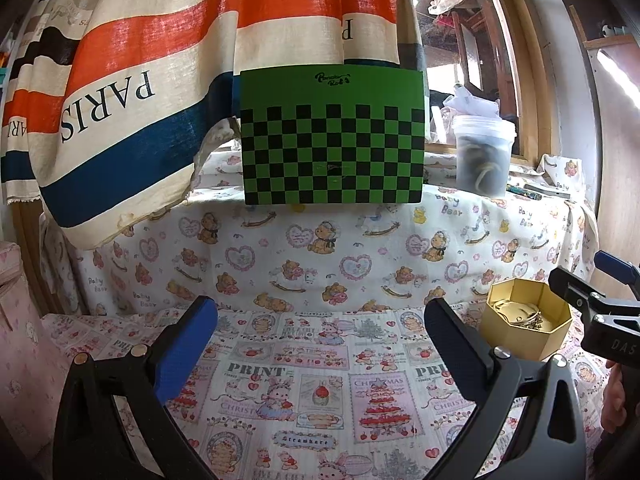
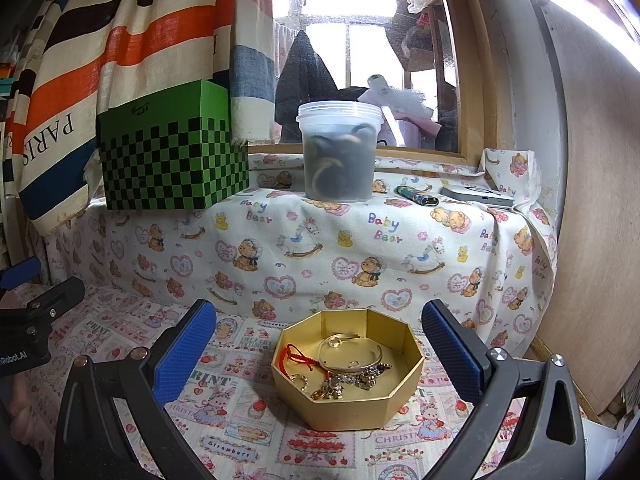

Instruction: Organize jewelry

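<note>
Printed cloth covers the table, gold box (image 2: 347,376) between the right gripper's (image 2: 318,354) spread fingers, left gripper (image 1: 320,350) also wide, empty, beside it. Inside: bangle (image 2: 350,350), stiff and slippery, best pinched across its band; red cord (image 2: 298,354) soft, tangly.
</note>
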### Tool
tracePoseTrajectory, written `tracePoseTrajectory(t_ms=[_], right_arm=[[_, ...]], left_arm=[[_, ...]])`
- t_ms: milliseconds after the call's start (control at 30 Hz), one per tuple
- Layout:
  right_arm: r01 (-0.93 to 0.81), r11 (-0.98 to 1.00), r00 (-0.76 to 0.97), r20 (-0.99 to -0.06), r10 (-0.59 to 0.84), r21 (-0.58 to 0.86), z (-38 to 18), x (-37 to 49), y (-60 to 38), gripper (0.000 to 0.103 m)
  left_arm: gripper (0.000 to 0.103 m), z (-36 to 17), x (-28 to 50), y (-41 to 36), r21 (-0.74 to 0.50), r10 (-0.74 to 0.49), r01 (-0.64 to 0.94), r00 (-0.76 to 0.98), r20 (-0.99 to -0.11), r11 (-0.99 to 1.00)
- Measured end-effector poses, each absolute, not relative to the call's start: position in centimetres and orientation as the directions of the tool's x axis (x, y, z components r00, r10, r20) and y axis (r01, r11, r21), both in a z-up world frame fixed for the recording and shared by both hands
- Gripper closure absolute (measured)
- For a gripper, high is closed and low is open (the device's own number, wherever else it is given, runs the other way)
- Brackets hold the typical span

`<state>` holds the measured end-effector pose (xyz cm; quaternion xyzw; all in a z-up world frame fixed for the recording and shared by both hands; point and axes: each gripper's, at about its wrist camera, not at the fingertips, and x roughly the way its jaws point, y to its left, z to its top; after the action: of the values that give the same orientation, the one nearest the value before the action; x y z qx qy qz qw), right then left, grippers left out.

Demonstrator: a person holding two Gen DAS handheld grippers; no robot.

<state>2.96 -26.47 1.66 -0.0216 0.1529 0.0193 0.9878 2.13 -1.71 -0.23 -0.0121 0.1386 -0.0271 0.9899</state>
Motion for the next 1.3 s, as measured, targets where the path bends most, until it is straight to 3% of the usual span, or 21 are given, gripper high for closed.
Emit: tracePoseTrajectory(t_ms=[1300], right_arm=[[-0.039, 0.999, 0.954, -0.3, 0.026, -0.036, 1.68, 2.88, -26.44, 0.0]], left_arm=[[0.0, -0.19, 2.08, -1.62, -0.035, -0.055, 0.047, 0.961, -0.273, 0.998]])
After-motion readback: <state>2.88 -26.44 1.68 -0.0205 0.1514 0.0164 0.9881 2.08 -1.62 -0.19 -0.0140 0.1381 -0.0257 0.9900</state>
